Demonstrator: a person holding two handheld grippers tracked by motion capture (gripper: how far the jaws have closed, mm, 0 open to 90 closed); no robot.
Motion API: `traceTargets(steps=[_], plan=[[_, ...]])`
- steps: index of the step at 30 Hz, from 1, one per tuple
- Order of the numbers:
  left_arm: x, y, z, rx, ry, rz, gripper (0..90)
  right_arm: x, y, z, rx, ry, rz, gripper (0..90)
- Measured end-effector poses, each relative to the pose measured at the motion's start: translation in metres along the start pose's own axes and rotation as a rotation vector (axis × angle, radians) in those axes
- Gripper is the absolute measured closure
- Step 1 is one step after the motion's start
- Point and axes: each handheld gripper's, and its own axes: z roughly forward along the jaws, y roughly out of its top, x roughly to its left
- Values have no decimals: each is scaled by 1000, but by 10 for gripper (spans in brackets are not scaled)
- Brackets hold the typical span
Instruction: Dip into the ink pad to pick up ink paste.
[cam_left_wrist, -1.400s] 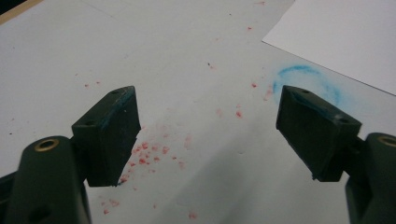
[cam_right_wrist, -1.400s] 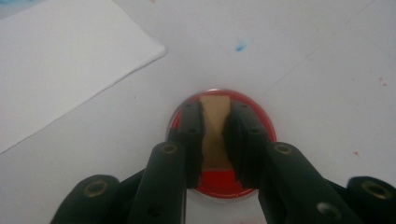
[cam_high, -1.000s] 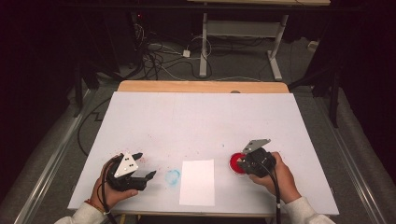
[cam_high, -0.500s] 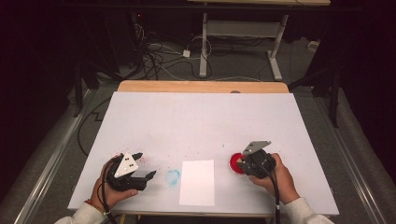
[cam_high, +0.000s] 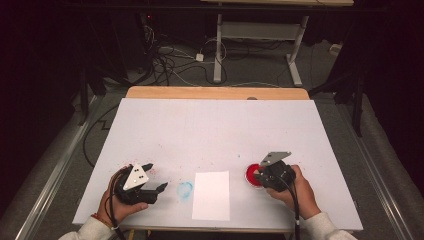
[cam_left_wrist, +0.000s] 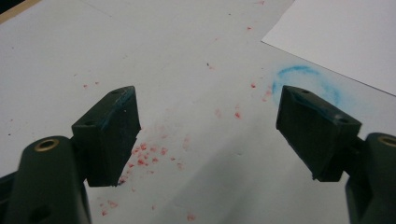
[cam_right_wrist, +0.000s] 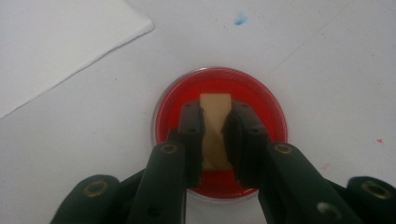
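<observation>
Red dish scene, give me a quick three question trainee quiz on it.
1. What is the right gripper holding over the red dish?
2. True or false: the left gripper is clamped on the white paper sheet.
3. Which stain lies between the left gripper and the sheet: A blue ring, B green stripe?

Key: 1. a tan block; 2. false, its jaws stand open with nothing between them; 3. A, the blue ring.

I can read no text, label or number anywhere: the paper (cam_high: 211, 195) before me is blank.
</observation>
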Motion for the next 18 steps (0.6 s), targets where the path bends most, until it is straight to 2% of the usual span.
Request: traceTargets(steps=[3,6,7,10,13,18], plan=[[0,0,0,3,1,0,210,-3,-1,-1,-15,20,2,765],[0,0,0,1,1,0,209,-3,1,-4,-13,-2,-9,765],[0,0,0,1,1,0,210,-4,4,-11,-42,-2,5,765],[0,0,0,-1,3,-3,212,-5,7,-19,-67,-16,2,765],[-1,1,-1,-6,3,-3,212,-6,13,-40,-127,-39,-2,765],[-1,1,0,-2,7,-5,213,-2,21,-64,-189,-68,-3,765]])
